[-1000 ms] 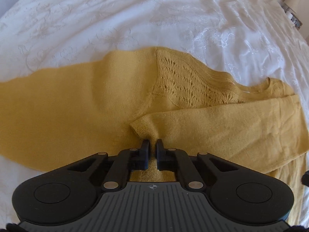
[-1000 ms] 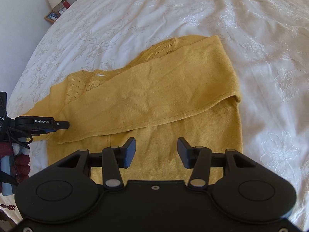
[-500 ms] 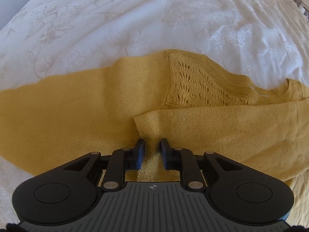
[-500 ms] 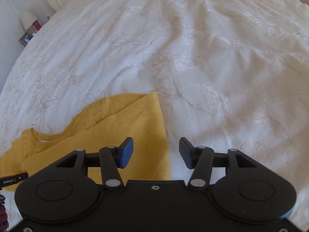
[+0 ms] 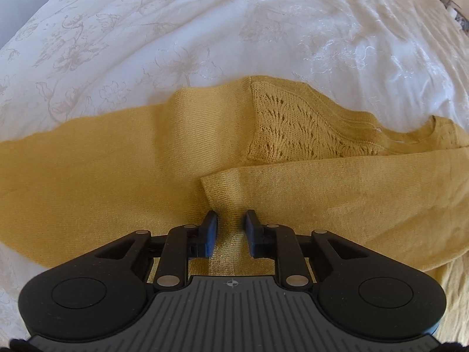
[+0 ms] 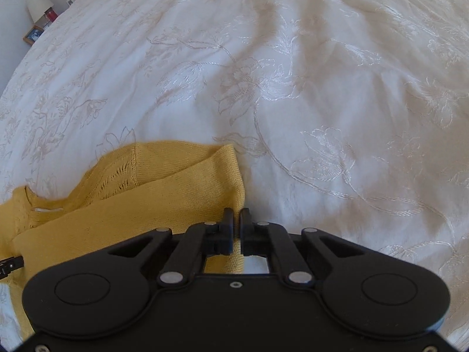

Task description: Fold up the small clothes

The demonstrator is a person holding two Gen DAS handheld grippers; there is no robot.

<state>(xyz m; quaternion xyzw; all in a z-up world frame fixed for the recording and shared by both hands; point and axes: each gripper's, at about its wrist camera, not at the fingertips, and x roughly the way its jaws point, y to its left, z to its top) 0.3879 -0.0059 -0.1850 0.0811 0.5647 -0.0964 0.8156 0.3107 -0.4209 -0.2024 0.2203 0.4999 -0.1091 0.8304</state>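
Note:
A yellow knit sweater (image 5: 117, 170) lies flat on the white bedspread (image 5: 205, 29), with one sleeve (image 5: 337, 193) folded across its body. My left gripper (image 5: 231, 220) is open just behind the sleeve's cuff (image 5: 217, 187); cloth lies flat under the gap and the pads do not press it. In the right wrist view the sweater (image 6: 176, 205) fills the lower left. My right gripper (image 6: 236, 217) sits at the sweater's folded right edge. Its jaws are closing to a thin slit with that edge between them.
The embroidered white bedspread (image 6: 322, 88) stretches far beyond and to the right of the sweater. A lamp (image 6: 38, 6) and small items stand on a bedside table at the far left. A black part of the other gripper (image 6: 11, 264) shows at the left border.
My left jaws have parted and let go of the sleeve cuff. My right gripper has moved right to the sweater's edge, sunk a little, and its jaws have come together on that edge.

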